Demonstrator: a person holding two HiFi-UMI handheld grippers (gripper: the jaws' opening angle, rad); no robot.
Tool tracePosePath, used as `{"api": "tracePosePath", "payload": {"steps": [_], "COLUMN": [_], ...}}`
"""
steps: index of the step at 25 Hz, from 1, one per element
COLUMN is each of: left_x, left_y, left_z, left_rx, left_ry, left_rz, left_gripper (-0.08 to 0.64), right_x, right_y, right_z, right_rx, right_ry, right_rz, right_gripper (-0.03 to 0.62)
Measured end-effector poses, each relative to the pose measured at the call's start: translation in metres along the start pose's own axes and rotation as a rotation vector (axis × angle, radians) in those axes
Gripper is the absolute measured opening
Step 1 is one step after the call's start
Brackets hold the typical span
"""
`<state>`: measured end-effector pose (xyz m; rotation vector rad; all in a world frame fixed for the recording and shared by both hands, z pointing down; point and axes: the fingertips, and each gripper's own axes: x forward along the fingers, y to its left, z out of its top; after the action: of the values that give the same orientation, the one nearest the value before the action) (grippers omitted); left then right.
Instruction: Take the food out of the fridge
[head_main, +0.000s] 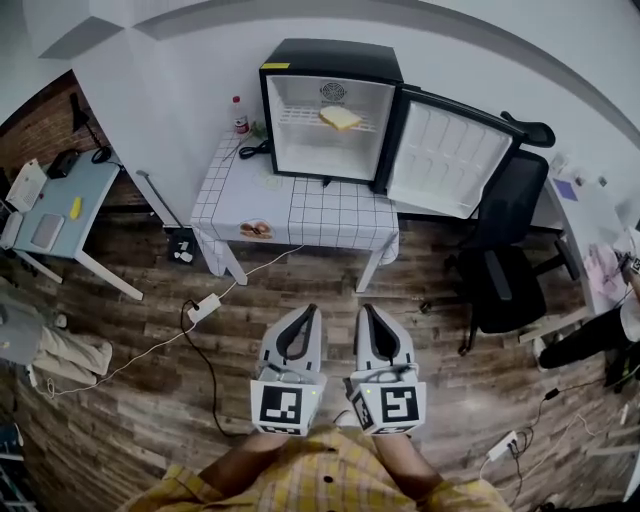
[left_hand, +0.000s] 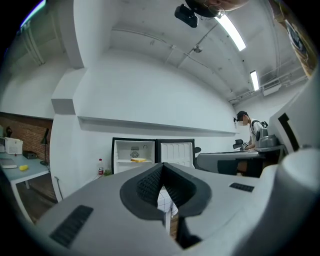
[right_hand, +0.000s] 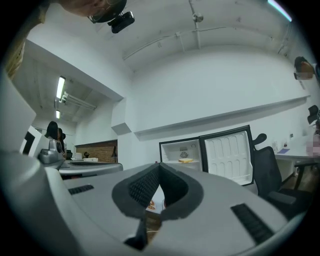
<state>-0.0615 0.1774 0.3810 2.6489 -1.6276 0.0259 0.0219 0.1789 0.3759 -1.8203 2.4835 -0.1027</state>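
A small black fridge stands on a white checked table, its door swung open to the right. A yellow slice of food lies on the fridge's wire shelf. My left gripper and right gripper are side by side low in the head view, well short of the table, both shut and empty. The left gripper view shows the left gripper pointing level at the fridge and the food. In the right gripper view, the right gripper faces the fridge and food.
On the table are a red-capped bottle, a black cable and a small food item. A black office chair stands right of the table. A desk is at left. A power strip lies on the wooden floor.
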Motion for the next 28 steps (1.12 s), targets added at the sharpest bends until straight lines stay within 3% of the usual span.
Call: {"api": "tracePosePath", "payload": {"steps": [17, 28], "left_x": [0.023, 0.063], "left_y": [-0.064, -0.058], "left_z": [-0.006, -0.022], "left_rx": [0.037, 0.031], "left_ry": [0.025, 0.025], "left_rz": [0.085, 0.087], "left_gripper": [0.006, 0.006], "right_x": [-0.031, 0.003], "right_y": [-0.071, -0.100], "right_z": [-0.013, -0.022], "right_rx": [0.021, 0.011], "right_ry": [0.040, 0.040], "right_rz": [0.050, 0.045], "right_gripper": [0.006, 0.006]}}
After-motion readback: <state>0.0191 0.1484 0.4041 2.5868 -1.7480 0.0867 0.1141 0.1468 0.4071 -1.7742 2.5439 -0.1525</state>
